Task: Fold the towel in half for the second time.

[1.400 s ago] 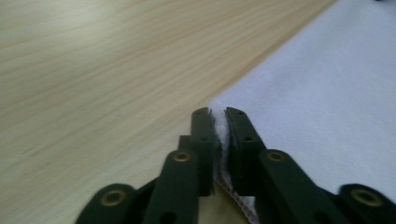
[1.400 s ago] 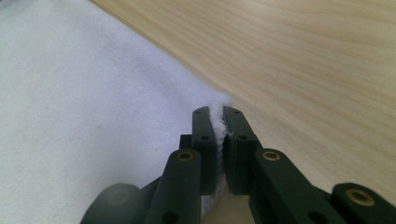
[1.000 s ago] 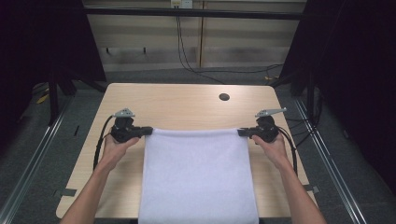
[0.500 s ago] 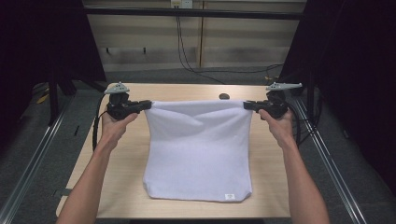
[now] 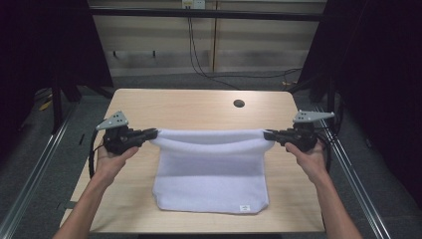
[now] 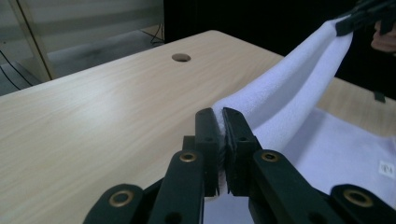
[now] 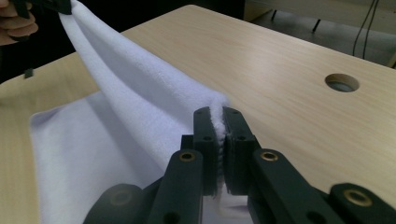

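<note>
A white towel (image 5: 211, 172) lies on the wooden table (image 5: 199, 107), its far edge lifted and stretched between both grippers while the near part rests flat. My left gripper (image 5: 153, 133) is shut on the towel's left far corner (image 6: 219, 112), held just above the table. My right gripper (image 5: 267, 134) is shut on the right far corner (image 7: 217, 109). The raised edge sags slightly in the middle and folds toward the near side. A small label (image 5: 243, 208) shows near the towel's front right corner.
A round cable hole (image 5: 239, 103) sits in the table's far right area. Metal rails (image 5: 35, 174) run along both sides of the table. Cables (image 5: 199, 55) hang down the back wall behind the table.
Both grippers first carried the towel's far edge away from the person, pulling the towel fully onto the table. They then came back toward the person, lifted, with the edge folding over.
</note>
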